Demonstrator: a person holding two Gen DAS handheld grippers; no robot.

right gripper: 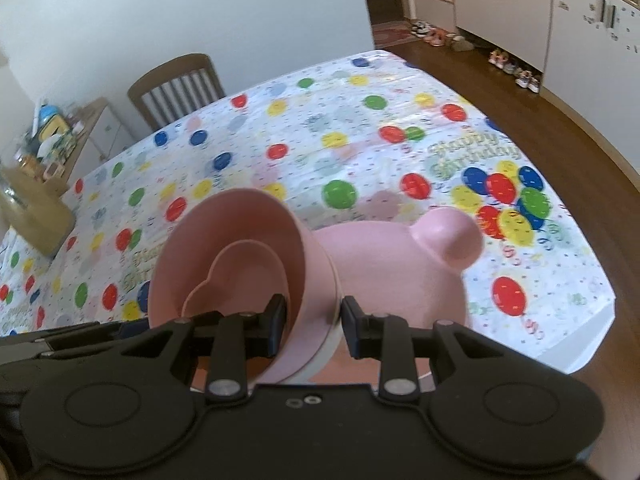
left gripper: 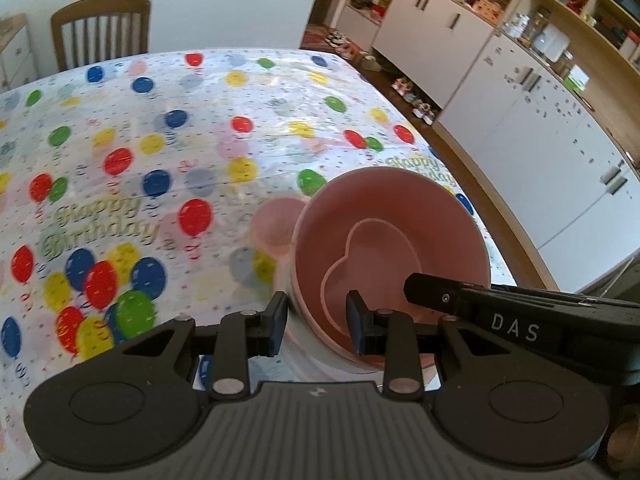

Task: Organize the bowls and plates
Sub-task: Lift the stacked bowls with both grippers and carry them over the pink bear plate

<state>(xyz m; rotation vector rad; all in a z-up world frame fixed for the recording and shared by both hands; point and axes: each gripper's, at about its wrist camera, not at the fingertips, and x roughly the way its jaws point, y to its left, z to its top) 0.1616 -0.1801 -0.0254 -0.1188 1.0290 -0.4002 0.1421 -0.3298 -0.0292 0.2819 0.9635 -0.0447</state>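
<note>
Now pink bowl (left gripper: 390, 240) tilted, both hand-held grippers (left gripper: 318, 320) (right gripper: 314, 326) clamping rim.

From my two feeds I count:
- pink bowl (left gripper: 384, 216): one, heart-shaped recess in its base
- pink plate with round ears (right gripper: 400, 264): one; ears seen: one per view
- white rim (right gripper: 334, 336) under the bowl: one
- tongs: two, left tongs (left gripper: 318, 322) and right tongs (right gripper: 314, 326)
- wooden chair (left gripper: 100, 26): one
- counter (left gripper: 160, 140) with balloon cloth: one
</note>
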